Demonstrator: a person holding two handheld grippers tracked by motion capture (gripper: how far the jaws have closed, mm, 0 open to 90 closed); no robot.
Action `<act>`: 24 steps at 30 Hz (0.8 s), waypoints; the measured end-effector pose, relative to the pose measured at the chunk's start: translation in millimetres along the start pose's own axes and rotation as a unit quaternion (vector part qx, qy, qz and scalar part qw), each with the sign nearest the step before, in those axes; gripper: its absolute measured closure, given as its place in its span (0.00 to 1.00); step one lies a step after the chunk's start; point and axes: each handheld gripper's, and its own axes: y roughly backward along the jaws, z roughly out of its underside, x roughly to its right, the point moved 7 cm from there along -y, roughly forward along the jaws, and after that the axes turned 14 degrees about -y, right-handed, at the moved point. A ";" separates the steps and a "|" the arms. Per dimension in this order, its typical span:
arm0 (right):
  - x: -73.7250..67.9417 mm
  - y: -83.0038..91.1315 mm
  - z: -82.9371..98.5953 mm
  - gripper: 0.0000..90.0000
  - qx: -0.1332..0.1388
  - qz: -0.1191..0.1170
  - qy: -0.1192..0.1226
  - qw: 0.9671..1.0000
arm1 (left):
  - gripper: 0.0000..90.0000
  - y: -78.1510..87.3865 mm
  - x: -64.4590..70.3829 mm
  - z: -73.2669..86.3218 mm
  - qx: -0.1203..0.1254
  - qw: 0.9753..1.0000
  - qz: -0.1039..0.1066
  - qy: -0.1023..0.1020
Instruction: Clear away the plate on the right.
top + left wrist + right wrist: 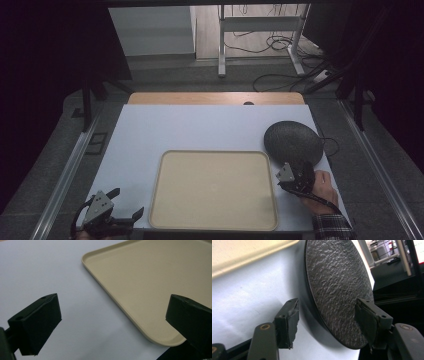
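Observation:
A beige rectangular tray (215,190) lies empty on the white table cover, near the front edge. Right of its far corner rests a dark, rough-textured round plate (292,141). My right gripper (294,167) is at the plate's near rim, held by a hand in a checked sleeve. In the right gripper view it is open (328,306), its jaws straddling the plate's edge (337,277), one over the white cover and one over the plate. My left gripper (129,201) sits at the front left, open and holding nothing. Its jaws (115,305) frame the tray's near left corner (160,340).
The white cover (200,127) spans most of the table, with a strip of bare wood (215,98) at the far edge. Beyond it stand desk legs (222,45) and loose cables (280,45) on the floor. A corner of the tray (242,255) shows left of the plate.

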 end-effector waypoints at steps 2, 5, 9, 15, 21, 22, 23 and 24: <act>-1.2 -2.2 -0.5 0.44 -0.003 0.009 0.019 1.000 | 0.00 0.1 -0.1 0.0 0.000 1.000 0.000 0.000; -2.1 -5.1 -2.5 0.47 -0.001 0.021 0.041 0.999 | 0.00 0.2 -0.3 0.0 0.000 1.000 0.000 0.001; -3.4 -9.1 -5.1 0.51 -0.002 0.036 0.067 0.997 | 0.00 0.2 -0.3 0.0 0.000 1.000 -0.001 0.000; -6.4 -16.1 -5.6 0.59 -0.011 0.056 0.108 0.992 | 0.00 0.3 -0.4 0.1 0.000 1.000 -0.001 0.000; -7.9 -23.0 -6.7 0.65 -0.016 0.069 0.141 0.987 | 0.00 0.1 -0.3 0.2 -0.002 1.000 -0.001 -0.002; -8.2 -23.8 -6.8 0.66 -0.016 0.072 0.146 0.986 | 0.00 0.1 -0.3 0.2 -0.002 1.000 -0.001 -0.002; -9.0 -24.9 -6.9 0.67 -0.016 0.073 0.152 0.985 | 0.00 0.1 -0.2 0.2 -0.003 1.000 -0.001 -0.002; -10.2 -26.5 -6.9 0.69 -0.019 0.072 0.158 0.985 | 0.00 0.1 -0.2 0.2 -0.003 1.000 -0.001 -0.003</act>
